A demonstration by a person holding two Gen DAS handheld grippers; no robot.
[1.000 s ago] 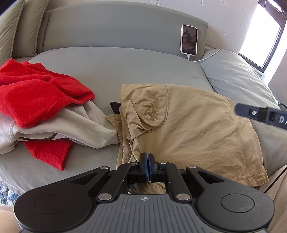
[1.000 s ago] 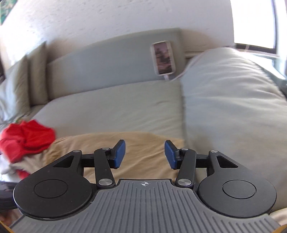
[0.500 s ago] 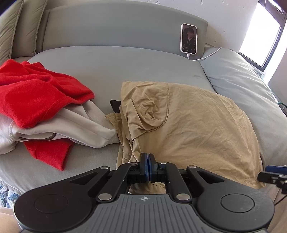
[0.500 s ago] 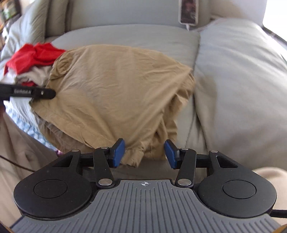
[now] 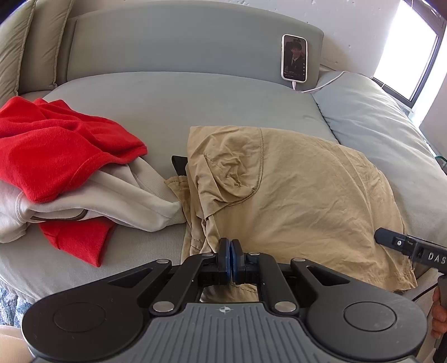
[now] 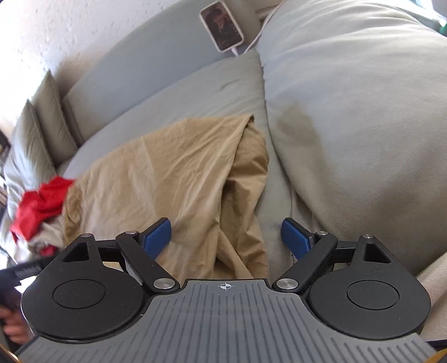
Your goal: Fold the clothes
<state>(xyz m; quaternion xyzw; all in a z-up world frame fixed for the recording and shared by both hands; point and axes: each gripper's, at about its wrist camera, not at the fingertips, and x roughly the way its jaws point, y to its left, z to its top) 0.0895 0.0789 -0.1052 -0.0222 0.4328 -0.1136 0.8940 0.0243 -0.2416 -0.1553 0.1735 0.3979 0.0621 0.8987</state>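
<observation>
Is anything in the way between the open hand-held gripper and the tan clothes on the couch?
Nothing visible is. The right hand-held gripper is opening its jaws right over the near edge of the tan garment, with only that cloth between them. The red garment lies off to the side.

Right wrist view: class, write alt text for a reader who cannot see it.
The right tongs, jaws opening, straddle the near edge of a tan garment lying on a grey sofa, pads not touching it. A red garment lies far left; a phone leans on the backrest.
</observation>
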